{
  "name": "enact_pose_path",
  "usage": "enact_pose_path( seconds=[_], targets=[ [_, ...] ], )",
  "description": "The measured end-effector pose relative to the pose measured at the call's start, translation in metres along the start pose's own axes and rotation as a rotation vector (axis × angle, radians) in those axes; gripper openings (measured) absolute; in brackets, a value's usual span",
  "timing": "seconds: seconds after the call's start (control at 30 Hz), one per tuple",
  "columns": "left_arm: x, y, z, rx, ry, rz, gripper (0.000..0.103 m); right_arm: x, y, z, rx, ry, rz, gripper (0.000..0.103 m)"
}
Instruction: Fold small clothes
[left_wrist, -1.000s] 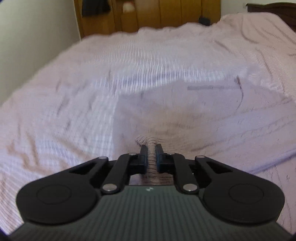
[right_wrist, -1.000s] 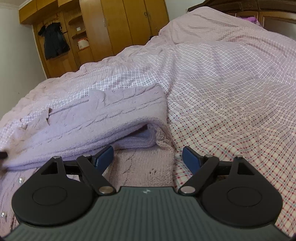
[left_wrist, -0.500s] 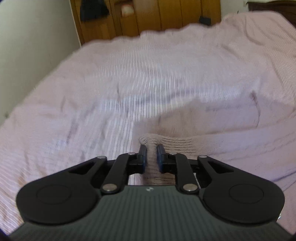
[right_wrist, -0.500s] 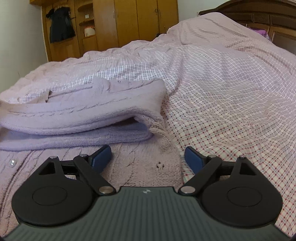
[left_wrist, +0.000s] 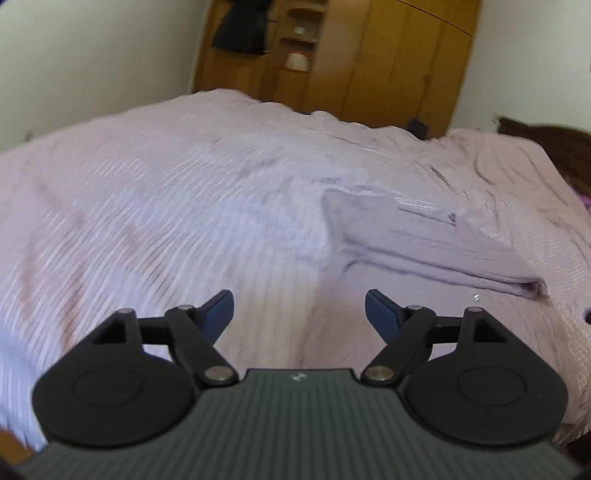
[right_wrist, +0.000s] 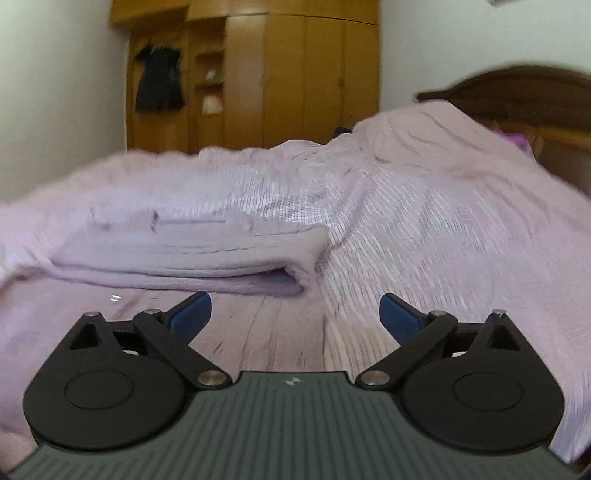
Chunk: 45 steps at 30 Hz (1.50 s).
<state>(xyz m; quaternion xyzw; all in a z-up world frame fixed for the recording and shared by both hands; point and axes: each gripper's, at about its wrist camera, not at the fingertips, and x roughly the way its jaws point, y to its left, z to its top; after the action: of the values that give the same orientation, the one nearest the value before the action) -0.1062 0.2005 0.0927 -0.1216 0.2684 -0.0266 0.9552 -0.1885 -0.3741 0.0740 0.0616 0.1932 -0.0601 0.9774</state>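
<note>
A lilac cable-knit sweater (left_wrist: 424, 243) lies on the bed, its far part folded over into a flat stack and its near part spread toward me. It also shows in the right wrist view (right_wrist: 192, 251). My left gripper (left_wrist: 299, 314) is open and empty, raised above the near left edge of the sweater. My right gripper (right_wrist: 295, 314) is open and empty, raised above the near part of the sweater, just in front of the folded stack.
The bed is covered by a pink checked sheet (left_wrist: 166, 206), also in the right wrist view (right_wrist: 443, 229). A wooden wardrobe (right_wrist: 288, 81) stands behind the bed with a dark garment (right_wrist: 159, 79) hanging on it. A dark headboard (right_wrist: 517, 88) is at right.
My left gripper let go of the sweater's edge and opened, then pulled up and back. My right gripper stayed open and also lifted away. The folded part now lies flat.
</note>
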Motion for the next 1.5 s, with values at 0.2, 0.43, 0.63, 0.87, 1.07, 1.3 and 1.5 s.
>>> enact_pose_path(
  seconds=[0.2, 0.43, 0.63, 0.87, 1.07, 1.3, 1.5],
  targets=[
    [0.001, 0.025, -0.051, -0.084, 0.065, -0.074, 0.078, -0.020, -0.011, -0.044, 0.038, 0.072, 0.084, 0.086],
    [-0.005, -0.022, -0.091, 0.316, -0.024, -0.206, 0.074, 0.004, -0.020, -0.077, 0.085, 0.062, -0.048, 0.090],
    [0.005, -0.030, -0.086, 0.308, 0.059, -0.090, 0.041, 0.008, -0.036, -0.076, 0.166, 0.193, 0.097, 0.103],
    [-0.006, 0.004, -0.074, 0.070, 0.079, -0.232, 0.010, -0.001, -0.064, -0.078, 0.333, 0.268, 0.175, 0.021],
    [-0.018, 0.008, -0.076, 0.019, 0.088, -0.220, 0.011, -0.005, -0.071, -0.081, 0.406, 0.292, 0.219, 0.019],
    [-0.008, -0.018, -0.080, 0.221, 0.094, -0.022, 0.011, -0.017, -0.044, -0.093, 0.319, 0.368, 0.290, 0.006],
    [-0.027, -0.019, -0.066, 0.174, 0.029, -0.024, 0.010, -0.060, -0.043, -0.057, 0.269, 0.131, 0.418, 0.006]
  ],
)
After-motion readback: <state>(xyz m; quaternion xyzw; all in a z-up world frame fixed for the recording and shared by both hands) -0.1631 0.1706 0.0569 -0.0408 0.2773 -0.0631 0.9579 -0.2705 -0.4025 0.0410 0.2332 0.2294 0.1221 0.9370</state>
